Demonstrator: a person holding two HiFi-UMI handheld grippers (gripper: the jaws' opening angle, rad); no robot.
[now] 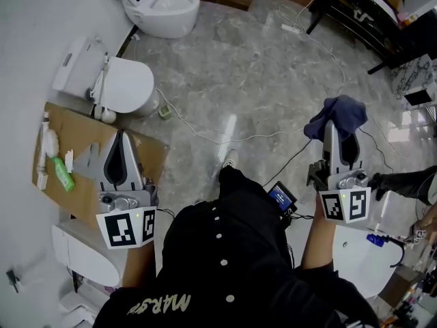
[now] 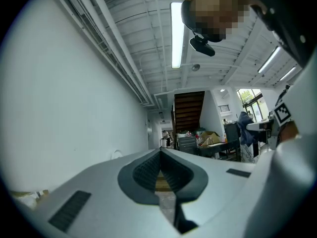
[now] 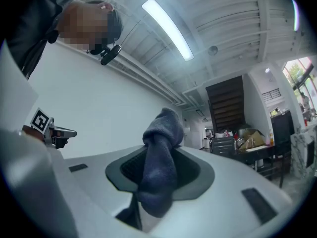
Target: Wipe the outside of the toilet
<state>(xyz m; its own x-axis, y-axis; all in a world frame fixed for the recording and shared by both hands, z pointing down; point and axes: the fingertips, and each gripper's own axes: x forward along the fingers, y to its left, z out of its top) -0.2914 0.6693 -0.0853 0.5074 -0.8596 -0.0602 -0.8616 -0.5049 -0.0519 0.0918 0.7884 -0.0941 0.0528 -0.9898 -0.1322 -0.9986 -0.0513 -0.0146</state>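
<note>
There is more than one toilet here, and I can't tell which is meant. A closed-lid toilet (image 1: 126, 86) stands against the wall ahead and to the left. An open toilet (image 1: 166, 4) stands further along the same wall. A third white toilet (image 1: 80, 250) sits low at the person's left side, just under the left gripper (image 1: 121, 137). None of them is being touched, so I'd say the wiping has not begun. The dark blue cloth (image 1: 339, 115) is pinched in the right gripper (image 1: 333, 132). It bunches up past the tips and a tail hangs down through the hollow between the jaws, as the right gripper view shows (image 3: 161, 172). The left gripper has its jaws drawn together at the tips with nothing between them. Both tools point forward over the grey marble floor (image 1: 259, 80), well apart from the nearer bowls. To do this step well, I'd bring the cloth hand to the chosen toilet and lay the bunched end flat on the outer shell. I'd sweep top to bottom and keep the grip firm so the cloth doesn't slip. The white cable (image 1: 205, 137) trailing over the floor and the cardboard sheet (image 1: 68, 125) with a green bottle (image 1: 63, 173) lie close to the closed-lid one, so the approach needs care.
</note>
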